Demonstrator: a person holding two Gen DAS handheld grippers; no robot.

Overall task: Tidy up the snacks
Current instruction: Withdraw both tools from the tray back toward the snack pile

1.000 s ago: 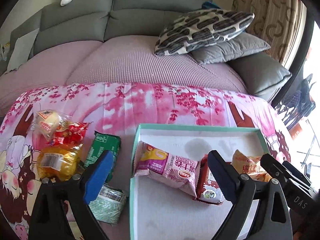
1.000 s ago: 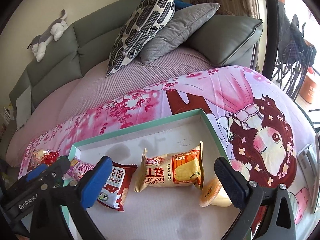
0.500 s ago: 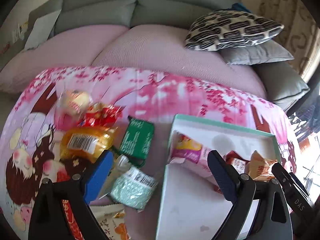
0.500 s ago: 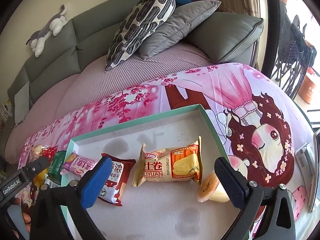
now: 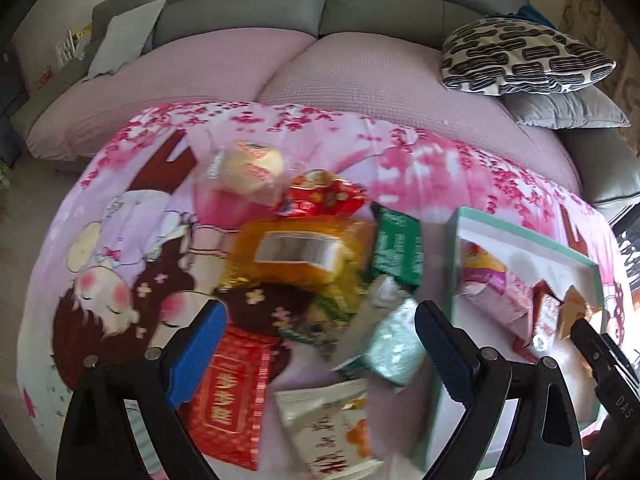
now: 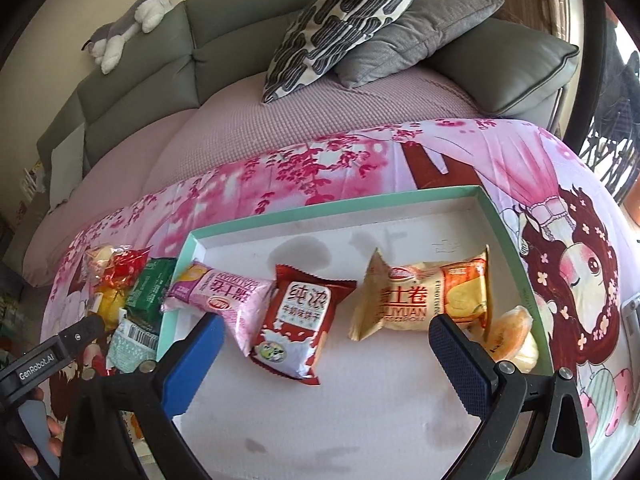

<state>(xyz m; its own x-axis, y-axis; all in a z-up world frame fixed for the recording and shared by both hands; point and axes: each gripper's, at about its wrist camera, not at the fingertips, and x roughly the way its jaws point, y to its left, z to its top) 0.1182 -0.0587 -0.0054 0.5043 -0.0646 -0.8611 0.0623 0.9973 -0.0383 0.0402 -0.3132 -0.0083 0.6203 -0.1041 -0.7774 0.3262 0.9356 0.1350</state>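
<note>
A mint-rimmed white tray holds a pink roll packet, a red milk-biscuit packet, an orange Swiss-roll packet and a round orange cake. My right gripper is open and empty over the tray's near part. My left gripper is open and empty above a loose snack pile left of the tray: a yellow pack, a green pack, a pale green pack, a red flat pack, a white packet, a red wrapper and a bun.
Everything lies on a pink cartoon-print cloth over a low table. Behind it is a grey sofa with a mauve cover, patterned and grey cushions and a plush toy. The left gripper's body shows at the right wrist view's left edge.
My left gripper has swung left from over the tray to over the loose snack pile. My right gripper has stayed over the tray. Both stayed open.
</note>
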